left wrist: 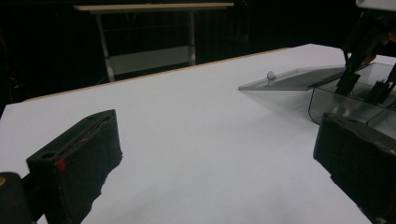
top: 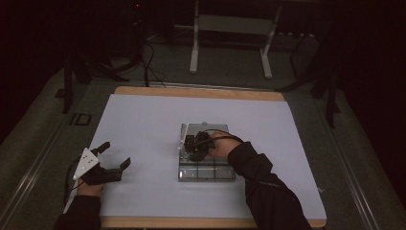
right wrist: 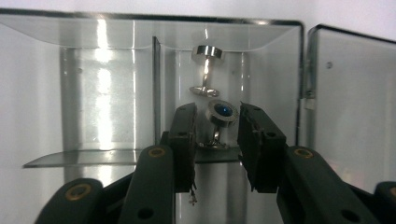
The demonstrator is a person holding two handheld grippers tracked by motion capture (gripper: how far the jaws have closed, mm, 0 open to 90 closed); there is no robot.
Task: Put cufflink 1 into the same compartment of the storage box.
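A clear plastic box [top: 206,173] with several compartments lies at the middle of the white table, its lid [top: 183,136] swung open to the left. My right gripper [top: 197,148] reaches down into a far compartment. In the right gripper view, my right gripper [right wrist: 217,126] stands slightly open around a silver cufflink with a blue face [right wrist: 222,112]; a small gap shows at the left pad. A second, plain silver cufflink [right wrist: 206,70] lies just beyond it in the same compartment. My left gripper [top: 116,154] rests open at the table's left front with nothing between its fingers.
In the left gripper view, the box [left wrist: 345,105] and its raised lid [left wrist: 289,80] sit far right, with my right gripper [left wrist: 364,86] dipping in. White table surface [top: 143,124] stretches between the hands. Table frames and cables stand beyond the far edge.
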